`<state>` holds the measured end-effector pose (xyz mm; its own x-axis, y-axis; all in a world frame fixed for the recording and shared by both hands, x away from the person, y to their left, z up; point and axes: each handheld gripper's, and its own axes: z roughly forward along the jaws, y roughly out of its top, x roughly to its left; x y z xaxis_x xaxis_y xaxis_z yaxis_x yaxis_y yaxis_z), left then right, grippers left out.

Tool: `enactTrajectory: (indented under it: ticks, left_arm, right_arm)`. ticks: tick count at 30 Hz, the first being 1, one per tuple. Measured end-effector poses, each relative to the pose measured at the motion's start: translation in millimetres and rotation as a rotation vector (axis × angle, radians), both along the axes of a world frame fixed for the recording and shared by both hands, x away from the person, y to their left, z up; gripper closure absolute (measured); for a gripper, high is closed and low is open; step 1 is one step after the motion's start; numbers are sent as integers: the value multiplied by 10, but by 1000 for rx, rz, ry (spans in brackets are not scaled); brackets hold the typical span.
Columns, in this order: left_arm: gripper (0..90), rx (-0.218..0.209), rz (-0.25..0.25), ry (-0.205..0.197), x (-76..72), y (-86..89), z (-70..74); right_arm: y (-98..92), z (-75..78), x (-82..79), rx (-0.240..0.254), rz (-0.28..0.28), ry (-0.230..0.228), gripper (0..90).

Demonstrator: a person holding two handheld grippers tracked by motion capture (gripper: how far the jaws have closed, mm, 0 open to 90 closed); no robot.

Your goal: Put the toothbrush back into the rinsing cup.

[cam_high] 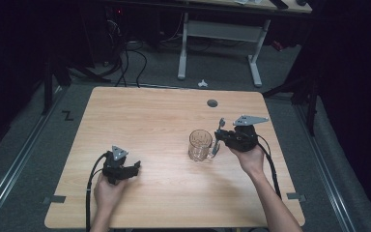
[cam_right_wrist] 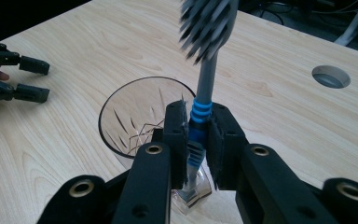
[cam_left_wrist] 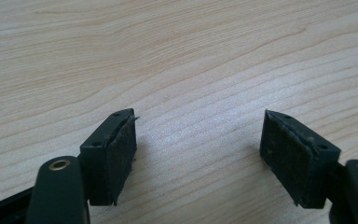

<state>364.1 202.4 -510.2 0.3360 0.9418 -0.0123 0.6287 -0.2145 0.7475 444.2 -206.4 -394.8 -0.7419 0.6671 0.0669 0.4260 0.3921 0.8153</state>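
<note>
A light wooden table point(cam_high: 149, 116) has a round grommet hole point(cam_high: 212, 103) near its far edge. Beyond it stands a white-legged desk point(cam_high: 220, 34) (cables point(cam_high: 130, 63) trail on the grey floor beside it).

Bright tabletop, dark surroundings (brush head blurred)

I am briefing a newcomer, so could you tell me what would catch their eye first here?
The toothbrush, clamped upright in the right gripper just beside the glass mug right of the table's middle. Next, the left gripper, open over bare wood near the front left.
</note>
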Motion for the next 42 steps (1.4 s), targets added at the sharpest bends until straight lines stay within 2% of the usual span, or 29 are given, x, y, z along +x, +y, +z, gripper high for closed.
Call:
enactTrajectory:
  ticks: [31,42]
  left_arm:
    - [276,-2,0,0,0,1,0]
    - [276,-1,0,1,0,1,1]
  right_arm:
    - [82,-148,36,-38,7,36,784]
    - [73,-141,30,-32,-1,39,692]
